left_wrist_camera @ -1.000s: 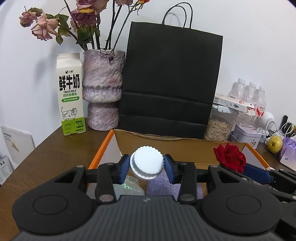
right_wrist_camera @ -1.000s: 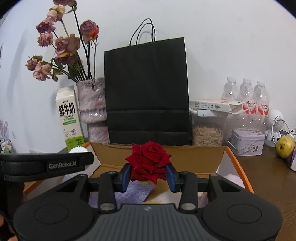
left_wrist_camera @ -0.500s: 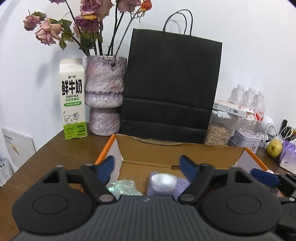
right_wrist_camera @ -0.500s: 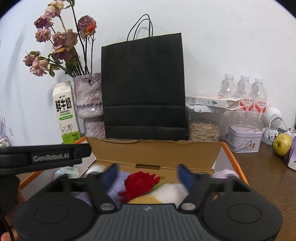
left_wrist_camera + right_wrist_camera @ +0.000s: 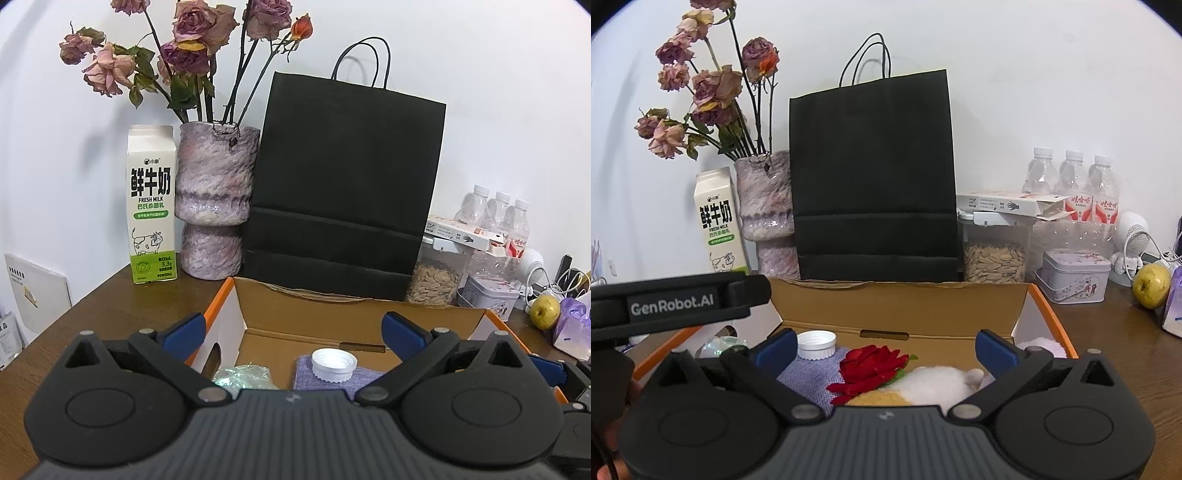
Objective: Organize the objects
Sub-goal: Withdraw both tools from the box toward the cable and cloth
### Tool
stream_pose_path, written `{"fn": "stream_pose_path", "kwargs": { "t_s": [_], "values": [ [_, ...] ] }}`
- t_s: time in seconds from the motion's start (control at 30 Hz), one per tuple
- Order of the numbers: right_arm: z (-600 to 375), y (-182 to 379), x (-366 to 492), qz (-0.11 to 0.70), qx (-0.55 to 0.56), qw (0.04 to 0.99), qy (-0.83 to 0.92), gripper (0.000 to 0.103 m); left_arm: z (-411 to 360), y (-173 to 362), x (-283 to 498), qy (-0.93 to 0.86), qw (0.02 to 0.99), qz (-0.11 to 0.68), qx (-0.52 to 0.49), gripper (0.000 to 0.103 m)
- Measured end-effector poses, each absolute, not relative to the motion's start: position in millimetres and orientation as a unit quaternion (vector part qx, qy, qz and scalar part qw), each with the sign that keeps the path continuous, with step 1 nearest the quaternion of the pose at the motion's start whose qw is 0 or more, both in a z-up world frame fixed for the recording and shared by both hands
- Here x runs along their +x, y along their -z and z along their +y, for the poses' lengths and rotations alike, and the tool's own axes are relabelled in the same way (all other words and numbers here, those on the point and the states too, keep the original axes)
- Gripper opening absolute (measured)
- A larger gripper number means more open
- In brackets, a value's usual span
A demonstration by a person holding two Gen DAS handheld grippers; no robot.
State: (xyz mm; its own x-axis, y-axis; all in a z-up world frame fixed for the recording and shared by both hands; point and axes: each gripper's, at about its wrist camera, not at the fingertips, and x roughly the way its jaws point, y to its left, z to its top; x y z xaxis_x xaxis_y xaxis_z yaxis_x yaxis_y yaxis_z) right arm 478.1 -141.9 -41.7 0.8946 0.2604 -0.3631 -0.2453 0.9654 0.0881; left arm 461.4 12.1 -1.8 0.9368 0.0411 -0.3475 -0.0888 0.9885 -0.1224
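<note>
Drop step: both tongs, left (image 5: 291, 328) and right (image 5: 884, 345), opening, nothing between. Cap (image 5: 333, 364) and rose (image 5: 870, 369) lie in box (image 5: 897, 306) (toy probably beside). Next: fetch another item.

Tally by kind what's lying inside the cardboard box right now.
White cap: 1
Red rose: 1
Purple cloth: 1
Crumpled clear wrap: 1
White plush pieces: at least 2, partly hidden
Total: at least 6

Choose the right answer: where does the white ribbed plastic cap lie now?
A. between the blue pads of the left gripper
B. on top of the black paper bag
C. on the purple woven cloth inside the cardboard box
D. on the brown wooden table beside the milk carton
C: the white ribbed plastic cap rests on the purple woven cloth inside the cardboard box, below the opening, empty left gripper.
</note>
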Motion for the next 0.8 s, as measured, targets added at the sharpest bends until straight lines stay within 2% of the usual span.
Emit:
{"fn": "stream_pose_path", "kwargs": {
  "t_s": [0.8],
  "values": [
    [-157.0, 34.0, 430.8, 0.156, 0.011, 0.978, -0.140, 0.103, 25.1, -1.9, 414.7, -0.035, 0.988, 0.137, -0.068, 0.103]
  ]
}}
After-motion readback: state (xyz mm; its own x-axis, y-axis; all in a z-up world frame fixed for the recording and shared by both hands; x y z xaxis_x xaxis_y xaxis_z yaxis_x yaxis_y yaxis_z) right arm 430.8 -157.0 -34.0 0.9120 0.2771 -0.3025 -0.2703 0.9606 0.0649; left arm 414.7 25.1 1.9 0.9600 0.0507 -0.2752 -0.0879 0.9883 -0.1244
